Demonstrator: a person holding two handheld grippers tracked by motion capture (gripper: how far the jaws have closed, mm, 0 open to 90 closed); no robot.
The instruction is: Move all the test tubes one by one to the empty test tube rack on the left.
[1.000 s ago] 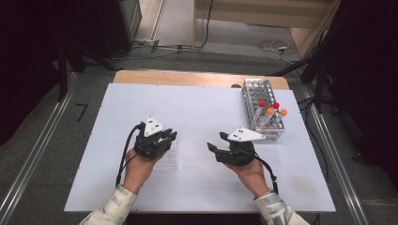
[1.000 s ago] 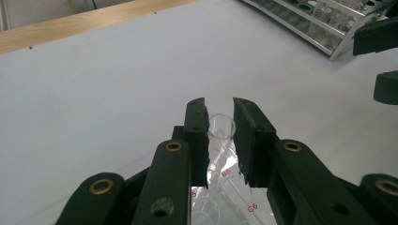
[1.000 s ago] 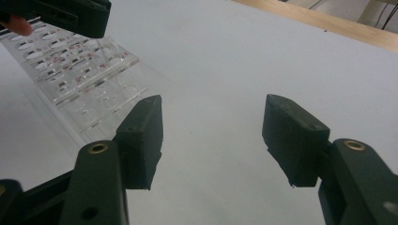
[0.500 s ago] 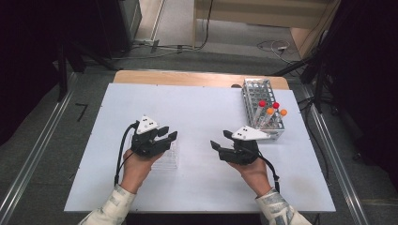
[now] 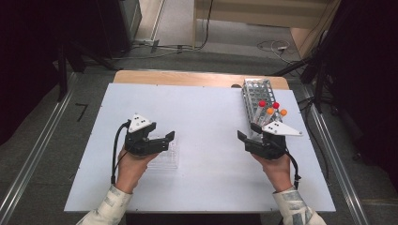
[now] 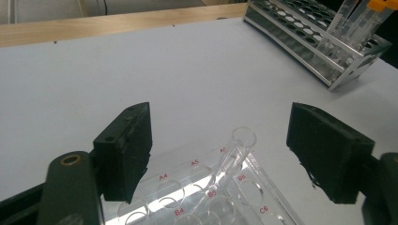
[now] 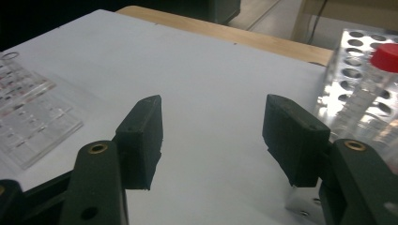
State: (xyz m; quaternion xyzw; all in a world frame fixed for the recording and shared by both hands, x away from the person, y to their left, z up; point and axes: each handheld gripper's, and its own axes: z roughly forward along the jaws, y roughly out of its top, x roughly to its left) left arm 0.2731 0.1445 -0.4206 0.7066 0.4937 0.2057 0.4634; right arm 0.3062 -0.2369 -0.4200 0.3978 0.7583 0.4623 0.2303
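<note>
clear well plate (image 6: pixel 197 187) reads a4, a5, b4, c6.

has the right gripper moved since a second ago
Yes. In the high view the right gripper has shifted toward the right edge of the table, closer to the tube rack; its jaws are open with nothing between them.

Both forearms come in from the near edge of the table, sleeves showing at the wrists. The left hand (image 5: pixel 133 165) grips its tool from below, and the left gripper (image 5: pixel 165 139) points right and slightly away, its jaws having just been opening and now standing wide apart. The right hand (image 5: pixel 277 169) sits on the right side, holding the right gripper (image 5: pixel 248 133) angled toward the far left, jaws parted with nothing between them.
</note>
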